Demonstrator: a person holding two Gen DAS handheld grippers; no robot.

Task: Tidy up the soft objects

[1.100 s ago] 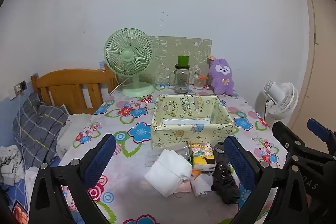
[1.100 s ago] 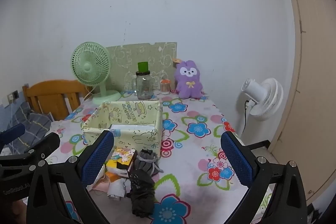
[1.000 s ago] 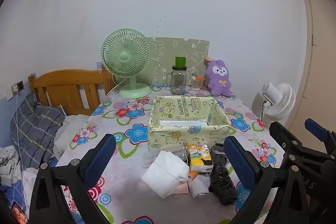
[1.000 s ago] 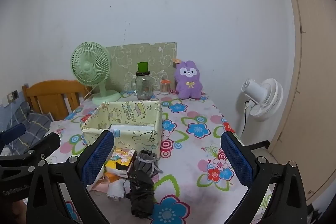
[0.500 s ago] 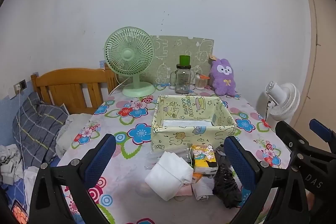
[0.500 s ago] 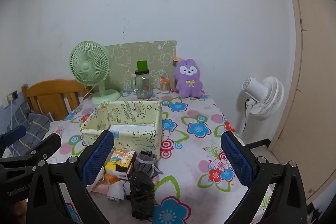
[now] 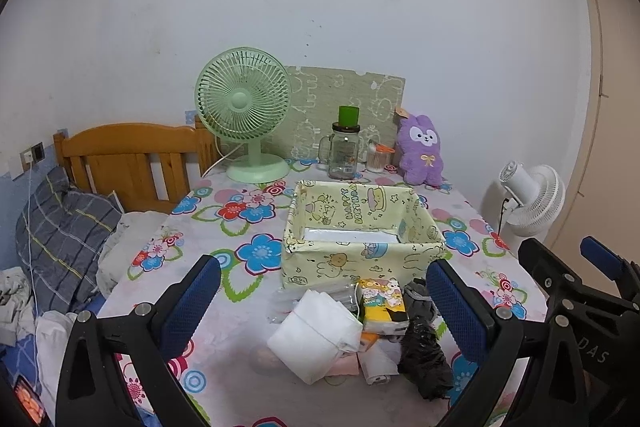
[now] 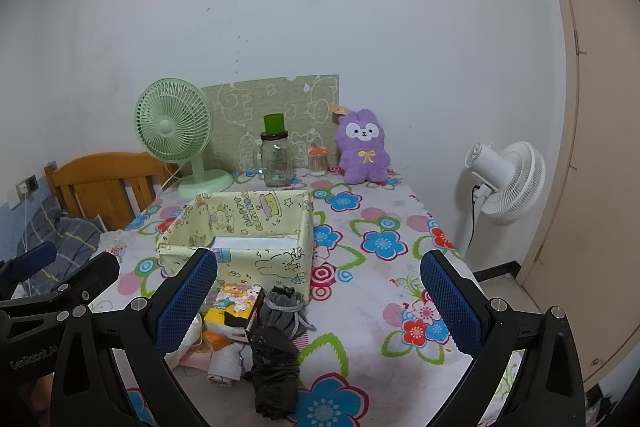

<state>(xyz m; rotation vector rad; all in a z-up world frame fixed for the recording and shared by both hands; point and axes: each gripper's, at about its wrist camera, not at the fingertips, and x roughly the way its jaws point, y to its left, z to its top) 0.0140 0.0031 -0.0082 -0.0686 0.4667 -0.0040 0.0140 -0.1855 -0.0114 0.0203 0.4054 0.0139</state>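
Left wrist — box [image 7: 362, 245] nearer, lower

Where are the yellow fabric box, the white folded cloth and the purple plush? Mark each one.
yellow fabric box [image 7: 352, 263]: left wrist view, on its front wall.
white folded cloth [image 7: 316, 335]: left wrist view, on its top face.
purple plush [image 8: 363, 155]: right wrist view, on its belly.
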